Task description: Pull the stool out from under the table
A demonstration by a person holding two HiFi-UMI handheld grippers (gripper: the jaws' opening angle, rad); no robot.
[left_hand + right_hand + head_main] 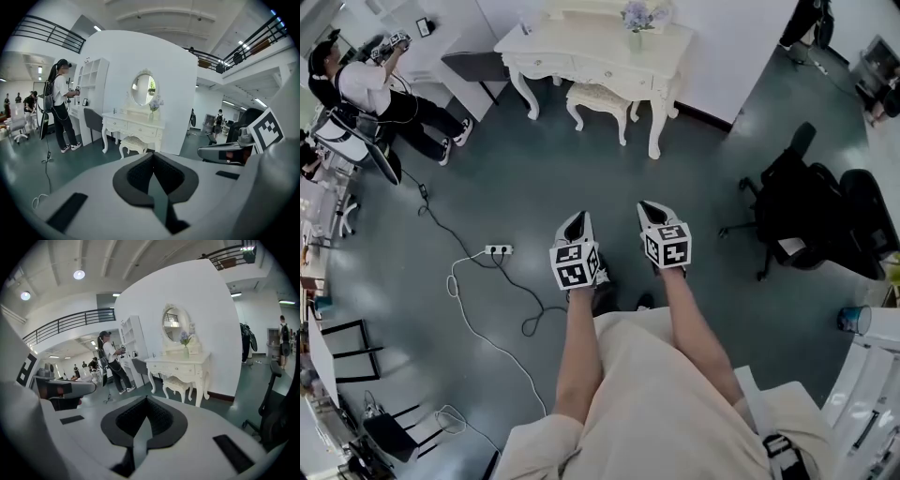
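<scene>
Nearest, the left hand-held gripper (pixel 577 220) and right hand-held gripper (pixel 650 210) hover side by side over the grey floor (pixel 534 178). Both are clenched with nothing between their jaws, well apart from the white desk (pixel 581 42). Under the desk, between its curved legs, stands the cream stool (pixel 598 97).

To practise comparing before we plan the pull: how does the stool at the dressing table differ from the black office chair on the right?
The stool is cream with curved legs; the office chair is black on a splayed base. The stool has no back; the office chair has a backrest. The stool sits partly under the dressing table; the office chair stands on open floor. Both are upright seats.
</scene>
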